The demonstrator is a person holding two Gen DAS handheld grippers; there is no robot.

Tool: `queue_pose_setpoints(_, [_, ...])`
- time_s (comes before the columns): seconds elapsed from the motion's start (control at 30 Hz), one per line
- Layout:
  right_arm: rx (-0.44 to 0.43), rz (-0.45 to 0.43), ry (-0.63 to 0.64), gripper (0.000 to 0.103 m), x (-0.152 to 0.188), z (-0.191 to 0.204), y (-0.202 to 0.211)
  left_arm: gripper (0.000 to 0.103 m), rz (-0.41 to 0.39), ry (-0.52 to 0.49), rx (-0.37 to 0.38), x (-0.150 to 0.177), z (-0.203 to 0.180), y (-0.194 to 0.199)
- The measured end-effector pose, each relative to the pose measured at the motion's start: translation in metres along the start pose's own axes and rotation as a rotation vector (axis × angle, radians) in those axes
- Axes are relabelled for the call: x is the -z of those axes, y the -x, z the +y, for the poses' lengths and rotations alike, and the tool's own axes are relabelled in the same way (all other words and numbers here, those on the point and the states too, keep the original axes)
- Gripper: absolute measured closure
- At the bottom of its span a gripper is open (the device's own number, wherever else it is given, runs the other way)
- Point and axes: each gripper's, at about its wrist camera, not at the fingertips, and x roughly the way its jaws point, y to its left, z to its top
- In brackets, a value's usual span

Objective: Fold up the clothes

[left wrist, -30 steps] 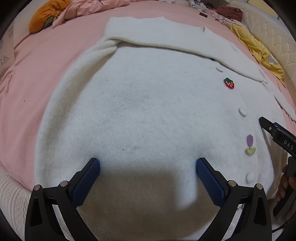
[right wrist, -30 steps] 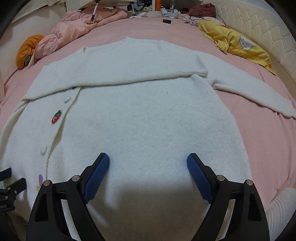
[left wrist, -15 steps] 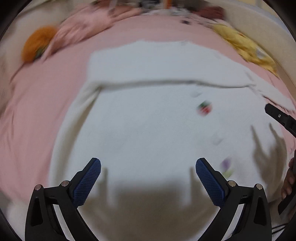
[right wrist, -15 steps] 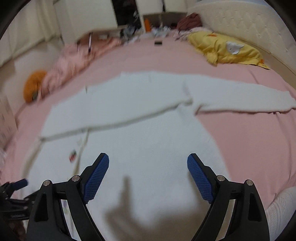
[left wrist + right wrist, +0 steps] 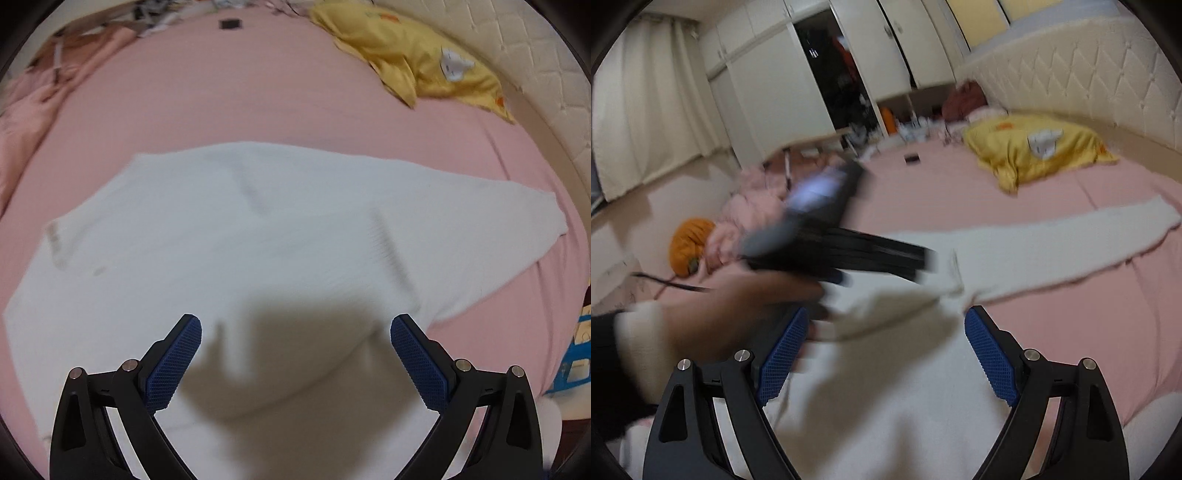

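Observation:
A white knit cardigan (image 5: 258, 240) lies spread on the pink bed sheet (image 5: 229, 107), one sleeve (image 5: 498, 229) reaching to the right. My left gripper (image 5: 295, 354) hovers open above the cardigan near that sleeve, nothing between its blue pads (image 5: 177, 358). In the right wrist view the sleeve (image 5: 1052, 236) runs toward the right edge. My right gripper (image 5: 886, 350) is open over the cardigan's body (image 5: 886, 406), holding nothing. A hand (image 5: 731, 314) carries the blurred left gripper (image 5: 849, 254) across in front of it.
A yellow garment (image 5: 424, 62) lies at the bed's far right by the quilted headboard (image 5: 1089, 74). Crumpled pink bedding (image 5: 753, 206) and an orange cushion (image 5: 689, 247) sit at the left. White wardrobes (image 5: 768, 81) stand behind.
Both grippers rose and swung right. The left one moved from the cardigan's buttoned front to the right sleeve area and now crosses the right wrist view. Both stayed open.

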Motion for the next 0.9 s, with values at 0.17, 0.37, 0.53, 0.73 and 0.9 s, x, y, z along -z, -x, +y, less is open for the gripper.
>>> queue_pose_setpoints(0.17, [-0.051,-0.020,-0.030,0.016,-0.006,-0.002,0.001,0.000,0.011,-0.033,-0.057,-0.016,-0.037,-0.029])
queue_pose_setpoints(0.37, [-0.092,0.008,-0.110,0.016,-0.011,-0.017,-0.006,0.000,0.036,-0.067,-0.125,-0.017,-0.050,-0.050])
queue_pose_setpoints(0.53, [-0.110,0.023,-0.139,0.016,-0.010,-0.019,-0.009,0.000,0.034,-0.103,-0.105,-0.016,-0.061,-0.048])
queue_pose_setpoints(0.73, [-0.106,0.026,-0.111,0.016,-0.008,-0.014,-0.007,0.081,-0.031,-0.001,-0.070,-0.011,-0.041,-0.032])
queue_pose_setpoints(0.9, [-0.096,0.029,-0.103,0.016,-0.007,-0.013,-0.008,0.089,-0.059,0.026,-0.013,-0.006,0.004,0.004])
